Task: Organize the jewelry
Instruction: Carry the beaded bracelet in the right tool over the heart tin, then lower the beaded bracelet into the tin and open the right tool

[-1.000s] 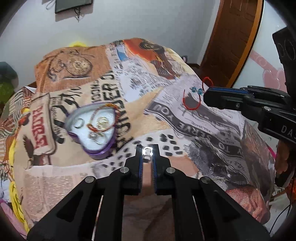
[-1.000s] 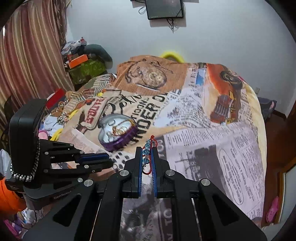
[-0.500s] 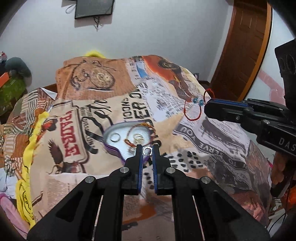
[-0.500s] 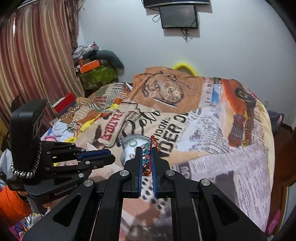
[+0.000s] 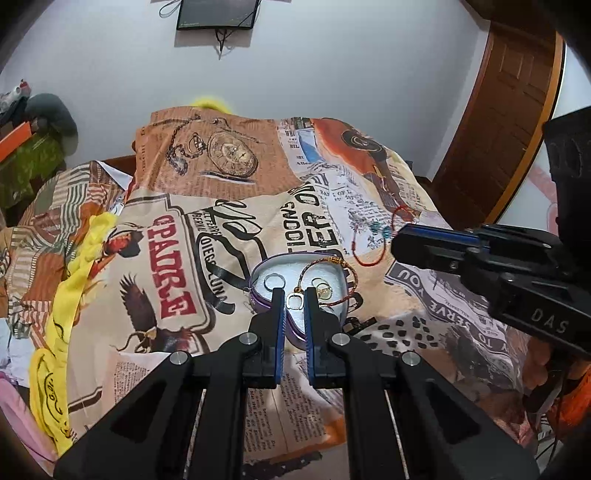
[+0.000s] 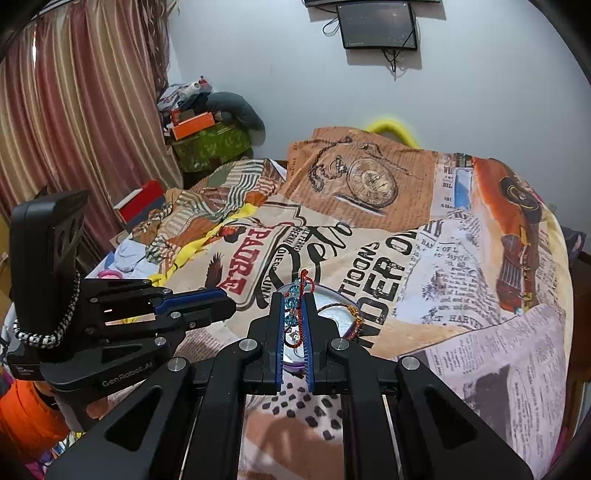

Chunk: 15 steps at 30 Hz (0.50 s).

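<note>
Two pairs of black tongs fill the lower half of each wrist view, both nearly closed and each pinching one piece of jewelry. In the left wrist view, the left tongs [image 5: 295, 301] at bottom centre clamp a small squarish metal ring [image 5: 294, 302] between their tips. In the right wrist view, the right tongs [image 6: 294, 314] at bottom centre grip a red cord bracelet [image 6: 298, 314] strung with blue beads, which runs up between the blue pads and pokes out above them.

Just beyond the tips, at the centre of both frames, a purple heart-shaped tin [image 5: 258, 295] lies open on a bed covered by a newspaper-print blanket [image 5: 177, 258]. Its pale lining already carries a silver ring [image 5: 275, 282], a gold-coloured piece [image 5: 322, 290] and a braided cord bracelet [image 5: 332, 263] draped over its right rim.

So the sorting looks partly done: several pieces sit in the tin, while two are in the air near or over it. What seems left is to lower and release both into the tin. No lid can be seen, nor any other loose jewelry on the blanket.

Farther back, at the top of each frame, a white wall carries a dark screen [image 5: 216, 14]. A wooden door [image 5: 517, 110] stands at upper right in the left view, striped curtains [image 6: 81, 103] at upper left in the right view.
</note>
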Each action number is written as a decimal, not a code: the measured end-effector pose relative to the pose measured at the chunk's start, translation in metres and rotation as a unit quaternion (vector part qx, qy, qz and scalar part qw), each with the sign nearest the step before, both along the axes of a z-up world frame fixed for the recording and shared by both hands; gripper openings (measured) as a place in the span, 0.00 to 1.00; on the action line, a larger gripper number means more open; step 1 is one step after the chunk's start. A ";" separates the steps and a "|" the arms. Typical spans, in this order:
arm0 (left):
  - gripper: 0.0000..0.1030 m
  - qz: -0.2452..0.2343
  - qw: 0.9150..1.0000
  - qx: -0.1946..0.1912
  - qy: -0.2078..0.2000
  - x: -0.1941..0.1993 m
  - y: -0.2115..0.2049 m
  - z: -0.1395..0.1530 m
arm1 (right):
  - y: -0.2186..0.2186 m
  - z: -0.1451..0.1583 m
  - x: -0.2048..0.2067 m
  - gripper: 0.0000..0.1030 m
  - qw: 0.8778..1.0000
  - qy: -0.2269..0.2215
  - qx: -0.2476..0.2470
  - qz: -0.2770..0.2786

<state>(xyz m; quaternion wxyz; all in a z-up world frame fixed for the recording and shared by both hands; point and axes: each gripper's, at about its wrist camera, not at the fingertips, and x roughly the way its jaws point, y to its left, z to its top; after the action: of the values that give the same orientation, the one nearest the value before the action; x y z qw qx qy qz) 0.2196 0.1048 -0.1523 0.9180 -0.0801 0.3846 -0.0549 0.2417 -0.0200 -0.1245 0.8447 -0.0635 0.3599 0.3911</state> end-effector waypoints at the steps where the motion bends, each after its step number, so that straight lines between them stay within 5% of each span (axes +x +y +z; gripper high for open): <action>1: 0.08 -0.001 1.000 0.000 0.002 0.002 0.000 -0.002 | 0.002 -0.003 0.003 0.08 1.000 0.004 -0.002 0.000; 15: 0.08 -0.021 0.999 -0.002 0.026 0.037 -0.004 -0.033 | 0.020 -0.027 0.043 0.08 0.999 0.037 -0.032 -0.001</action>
<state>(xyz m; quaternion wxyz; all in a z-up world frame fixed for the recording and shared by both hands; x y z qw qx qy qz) 0.2561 0.1009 -0.1850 0.9062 -0.0754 0.4096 -0.0732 0.2850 -0.0004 -0.1514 0.8288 -0.0760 0.4030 0.3805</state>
